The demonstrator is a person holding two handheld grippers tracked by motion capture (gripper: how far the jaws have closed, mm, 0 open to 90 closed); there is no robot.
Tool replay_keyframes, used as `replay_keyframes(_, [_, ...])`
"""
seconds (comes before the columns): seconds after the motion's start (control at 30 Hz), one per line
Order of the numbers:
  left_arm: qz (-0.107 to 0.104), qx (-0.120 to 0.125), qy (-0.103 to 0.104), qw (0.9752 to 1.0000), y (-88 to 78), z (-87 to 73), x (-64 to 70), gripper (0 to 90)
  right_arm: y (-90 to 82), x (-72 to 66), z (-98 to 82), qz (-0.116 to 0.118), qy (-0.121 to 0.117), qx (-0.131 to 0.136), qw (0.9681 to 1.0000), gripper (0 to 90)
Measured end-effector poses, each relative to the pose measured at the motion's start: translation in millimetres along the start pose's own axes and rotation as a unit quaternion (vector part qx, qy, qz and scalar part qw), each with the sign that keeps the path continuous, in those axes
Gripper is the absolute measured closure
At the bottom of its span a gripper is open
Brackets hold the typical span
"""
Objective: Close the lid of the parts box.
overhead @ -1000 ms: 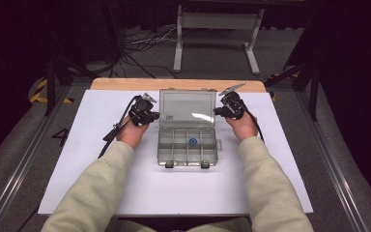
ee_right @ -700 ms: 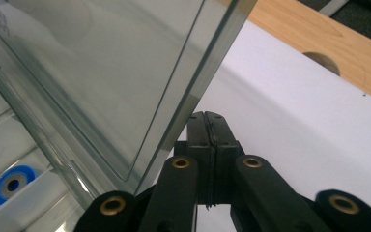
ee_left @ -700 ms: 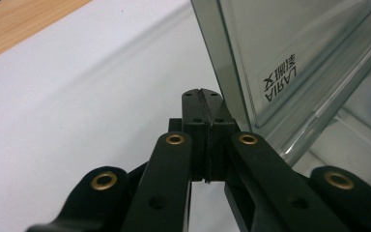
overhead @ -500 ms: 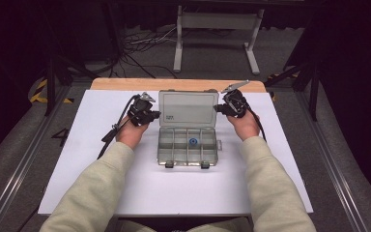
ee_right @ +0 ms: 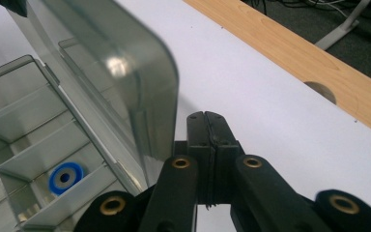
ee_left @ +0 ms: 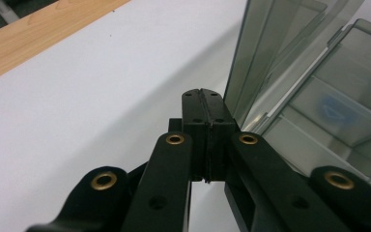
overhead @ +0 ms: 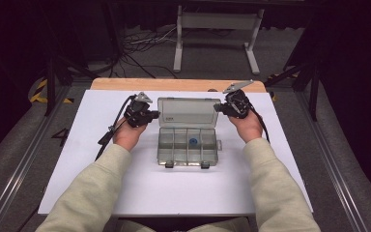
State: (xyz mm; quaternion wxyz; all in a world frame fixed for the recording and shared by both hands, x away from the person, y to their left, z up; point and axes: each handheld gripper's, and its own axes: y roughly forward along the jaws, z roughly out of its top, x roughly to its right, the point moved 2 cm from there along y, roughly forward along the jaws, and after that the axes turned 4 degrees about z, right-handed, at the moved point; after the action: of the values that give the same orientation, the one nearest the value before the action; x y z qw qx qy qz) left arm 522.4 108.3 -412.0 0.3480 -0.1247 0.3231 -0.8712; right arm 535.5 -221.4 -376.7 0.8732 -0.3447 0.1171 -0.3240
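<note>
Edges first: the clear smoky-grey plastic compartment box (overhead: pixel 187 145) sat in the middle of the white table sheet (overhead: pixel 87 183), its hinged lid (overhead: pixel 187 112) standing up at the far side, and I held one gripper at each end of that lid. My left gripper (overhead: pixel 150 115) had its two black fingers (ee_left: pixel 195 123) pressed flat together on nothing, their tips just beside the lid's left edge; from the left gripper view I could not tell whether they touched it. My right gripper (overhead: pixel 219 107) was the same, fingers (ee_right: pixel 200 133) closed against each other and empty, close by the lid's rounded right corner. A small blue ring (overhead: pixel 192 141) lay in one of the box's inner compartments, between the dividers. Outward of each hand the sheet ran bare and white to its side edges, and more of it lay between the box's two front latches and my sleeves. Beyond the lid a strip of pale wooden tabletop (overhead: pixel 174 84) showed, then dark grey floor with loose cables (overhead: pixel 140 46) and a white metal stand (overhead: pixel 217 29).
</note>
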Motion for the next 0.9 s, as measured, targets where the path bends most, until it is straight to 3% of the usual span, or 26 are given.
replay_keyframes(0.47, [-0.013,0.016,0.01,0.9997,-16.9,-1.8,8.1,89.6,-15.3,-15.7,-0.2,0.013,-0.018,0.011,0.9997,90.0])
replay_keyframes(0.9, [-0.034,0.02,0.017,0.9991,-28.5,-5.6,16.2,89.6,-26.0,-29.2,-1.7,0.025,-0.037,0.003,0.999,90.0])
